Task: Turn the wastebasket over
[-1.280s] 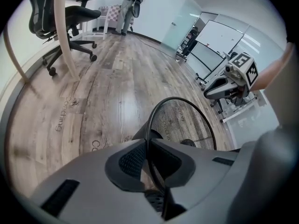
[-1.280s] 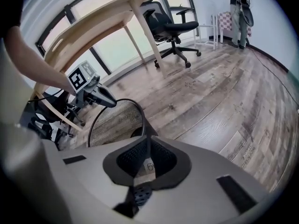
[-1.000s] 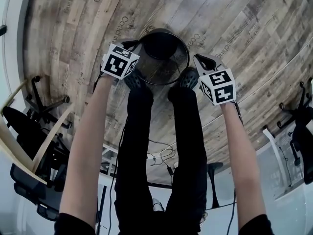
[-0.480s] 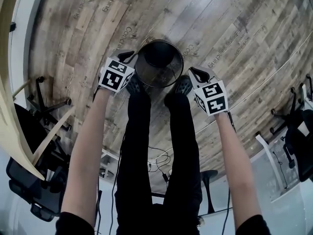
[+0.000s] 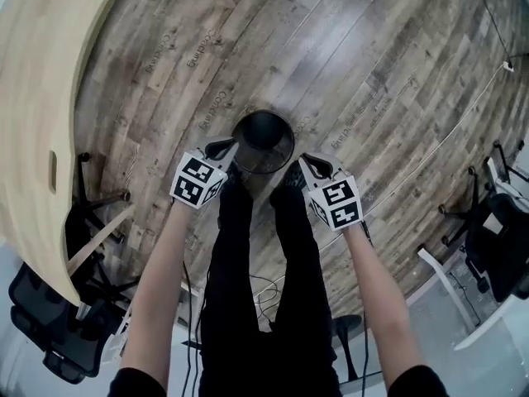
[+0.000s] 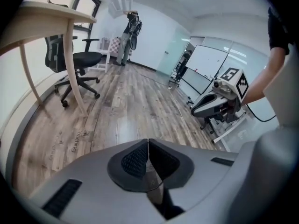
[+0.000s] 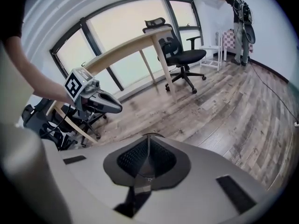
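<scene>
The black mesh wastebasket point(image 5: 266, 149) stands on the wood floor just ahead of my shoes. Its dark solid round end faces up and its wider rim seems to rest on the floor. My left gripper point(image 5: 225, 149) hangs above the basket's left side, shut with nothing between its jaws. My right gripper point(image 5: 302, 163) hangs above its right side, also shut and empty. Neither touches the basket. In the left gripper view the closed jaws point(image 6: 148, 142) point over the floor and the right gripper point(image 6: 213, 104) shows opposite. The right gripper view shows its closed jaws point(image 7: 148, 137) and the left gripper point(image 7: 103, 103).
A curved light wooden desk point(image 5: 50, 98) fills the left, with black office chairs point(image 5: 58, 337) under it. More chairs and a white frame point(image 5: 488, 246) stand at the right. Cables point(image 5: 269, 284) lie on the floor behind my black-trousered legs point(image 5: 248, 263).
Both grippers have risen well away from the basket, which now looks smaller and stays in place on the floor. More of the desk has come into view.
</scene>
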Available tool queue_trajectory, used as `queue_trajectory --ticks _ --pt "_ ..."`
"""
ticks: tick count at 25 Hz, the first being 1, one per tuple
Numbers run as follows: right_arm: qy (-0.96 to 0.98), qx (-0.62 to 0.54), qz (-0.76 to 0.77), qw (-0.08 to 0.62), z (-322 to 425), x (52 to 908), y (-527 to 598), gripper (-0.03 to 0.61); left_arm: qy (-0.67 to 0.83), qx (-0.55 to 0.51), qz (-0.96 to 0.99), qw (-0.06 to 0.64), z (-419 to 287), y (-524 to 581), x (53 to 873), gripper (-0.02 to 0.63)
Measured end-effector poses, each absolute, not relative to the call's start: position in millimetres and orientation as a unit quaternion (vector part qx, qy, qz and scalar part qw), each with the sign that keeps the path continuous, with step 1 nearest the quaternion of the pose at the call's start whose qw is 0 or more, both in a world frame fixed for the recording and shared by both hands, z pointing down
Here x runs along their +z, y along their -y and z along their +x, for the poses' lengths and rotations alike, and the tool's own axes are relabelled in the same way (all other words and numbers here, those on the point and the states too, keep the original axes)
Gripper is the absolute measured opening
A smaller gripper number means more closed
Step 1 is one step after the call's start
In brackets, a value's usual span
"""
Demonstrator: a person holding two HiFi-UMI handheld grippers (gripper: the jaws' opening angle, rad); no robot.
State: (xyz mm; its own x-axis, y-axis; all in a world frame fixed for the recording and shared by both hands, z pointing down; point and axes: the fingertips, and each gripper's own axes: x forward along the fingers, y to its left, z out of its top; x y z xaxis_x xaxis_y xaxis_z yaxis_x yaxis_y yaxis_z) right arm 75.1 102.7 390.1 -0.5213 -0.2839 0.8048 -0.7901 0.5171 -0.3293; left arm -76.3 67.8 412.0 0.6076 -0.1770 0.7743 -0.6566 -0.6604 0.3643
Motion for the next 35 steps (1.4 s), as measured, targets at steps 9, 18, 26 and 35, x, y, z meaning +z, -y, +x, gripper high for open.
queue_trajectory --ticks 9,18,26,35 --pt "0.826 0.322 0.362 0.288 68 274 -84 0.034 0.312 0.258 0.849 0.34 -81 -63 279 0.017" --pt "0.854 0.263 0.391 0.22 64 138 -69 0.032 0.36 0.188 0.875 0.264 -85 -64 139 0.017" --pt "0.873 0.204 0.411 0.166 59 31 -57 0.034 0.353 0.151 0.895 0.228 -67 -54 30 0.017" --pt "0.892 0.165 0.408 0.106 53 -72 -48 0.032 0.365 0.07 0.902 0.221 -62 -41 -69 0.017"
